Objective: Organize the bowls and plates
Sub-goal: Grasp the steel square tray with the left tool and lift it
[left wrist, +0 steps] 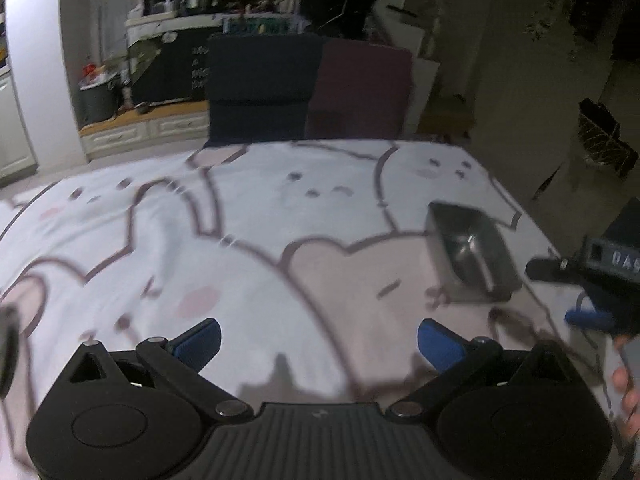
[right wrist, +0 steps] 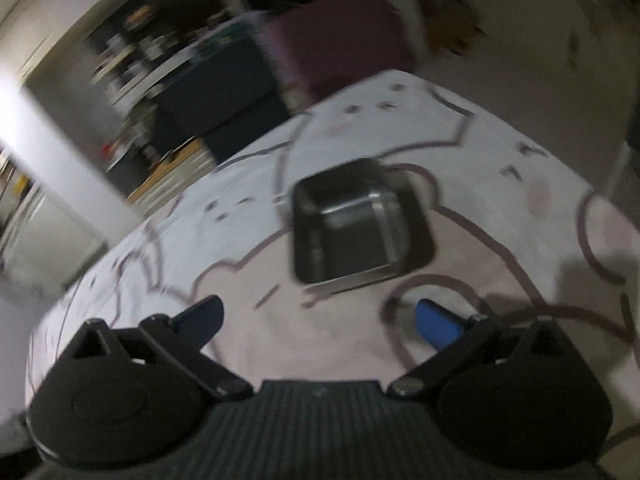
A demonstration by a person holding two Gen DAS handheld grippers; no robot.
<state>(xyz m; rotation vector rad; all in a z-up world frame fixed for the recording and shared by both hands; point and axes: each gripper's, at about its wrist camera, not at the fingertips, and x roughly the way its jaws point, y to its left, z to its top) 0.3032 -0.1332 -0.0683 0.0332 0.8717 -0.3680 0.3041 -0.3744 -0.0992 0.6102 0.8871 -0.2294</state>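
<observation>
A square steel bowl [left wrist: 472, 254] sits on the cartoon-print tablecloth [left wrist: 256, 240] at the right side of the left wrist view. It also shows in the right wrist view [right wrist: 356, 220], ahead of my right gripper. My left gripper [left wrist: 318, 344] is open and empty above the cloth, left of the bowl. My right gripper [right wrist: 320, 322] is open and empty, a short way in front of the bowl; it shows at the right edge of the left wrist view [left wrist: 588, 292]. The right wrist view is blurred by motion.
Two chairs, a dark blue one [left wrist: 260, 88] and a maroon one [left wrist: 360, 88], stand behind the far table edge. Shelves and a counter with clutter [left wrist: 160, 32] lie beyond. A dark round thing [left wrist: 8, 344] shows at the left edge.
</observation>
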